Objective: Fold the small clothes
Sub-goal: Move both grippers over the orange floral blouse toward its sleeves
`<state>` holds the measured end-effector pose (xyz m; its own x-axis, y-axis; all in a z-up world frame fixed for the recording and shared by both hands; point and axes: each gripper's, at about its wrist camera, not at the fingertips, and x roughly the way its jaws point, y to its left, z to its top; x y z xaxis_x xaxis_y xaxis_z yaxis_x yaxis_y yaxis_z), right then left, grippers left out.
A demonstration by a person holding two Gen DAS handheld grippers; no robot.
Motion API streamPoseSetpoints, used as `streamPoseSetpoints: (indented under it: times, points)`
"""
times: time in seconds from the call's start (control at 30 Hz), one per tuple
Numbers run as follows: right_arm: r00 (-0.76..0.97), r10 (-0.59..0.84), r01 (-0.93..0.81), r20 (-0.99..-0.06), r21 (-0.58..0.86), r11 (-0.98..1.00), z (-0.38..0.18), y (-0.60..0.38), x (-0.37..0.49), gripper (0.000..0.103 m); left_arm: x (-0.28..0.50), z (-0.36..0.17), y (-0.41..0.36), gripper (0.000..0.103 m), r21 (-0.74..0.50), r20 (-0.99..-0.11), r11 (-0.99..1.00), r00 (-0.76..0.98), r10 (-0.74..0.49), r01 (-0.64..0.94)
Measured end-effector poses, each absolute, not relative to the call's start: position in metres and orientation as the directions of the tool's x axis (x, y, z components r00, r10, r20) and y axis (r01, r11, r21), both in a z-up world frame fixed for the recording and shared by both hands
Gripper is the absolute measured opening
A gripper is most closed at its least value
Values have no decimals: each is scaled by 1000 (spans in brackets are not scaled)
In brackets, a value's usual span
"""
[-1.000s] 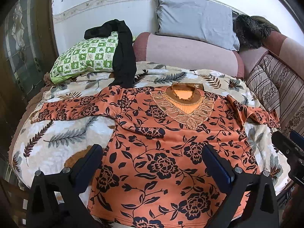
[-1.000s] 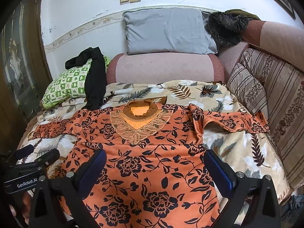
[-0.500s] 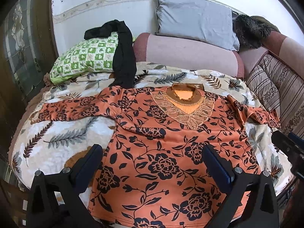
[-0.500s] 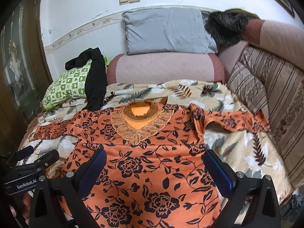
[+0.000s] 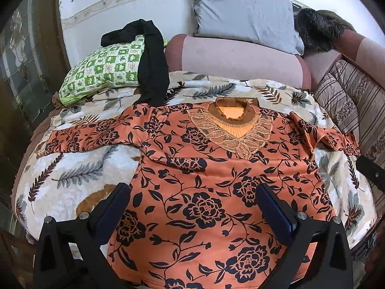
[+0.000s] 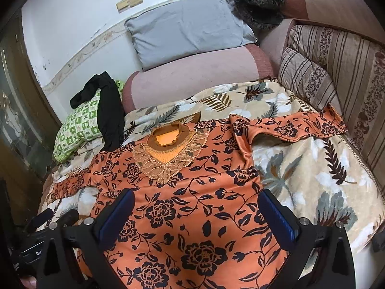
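Note:
An orange top with black flowers and a lace collar lies spread face up on a leaf-patterned blanket, both sleeves stretched out sideways. My left gripper hovers open over the top's lower part, nothing between its blue-padded fingers. My right gripper also stands open above the lower front of the top, tilted, empty. The right sleeve has a fold near the shoulder. The left gripper's body shows at the lower left of the right wrist view.
A green checked pillow with a black garment draped over it lies at the back left. A grey pillow rests on a pink bolster. Striped cushions line the right side. A dark furry item sits on top.
The right wrist view has tilted and shifted toward the right sleeve side. The left gripper has barely moved. The top lies as before.

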<state>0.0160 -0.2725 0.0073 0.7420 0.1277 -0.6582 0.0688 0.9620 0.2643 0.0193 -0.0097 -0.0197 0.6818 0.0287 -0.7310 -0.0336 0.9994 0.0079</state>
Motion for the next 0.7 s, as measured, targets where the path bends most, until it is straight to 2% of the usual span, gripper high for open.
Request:
streamPoseSetpoints:
  times: [0.7]
  points:
    - [731,143,-37,-667,171,985,10,-226,11,103,20,-18,-2,103,-4,-727,999,686,29,-47]
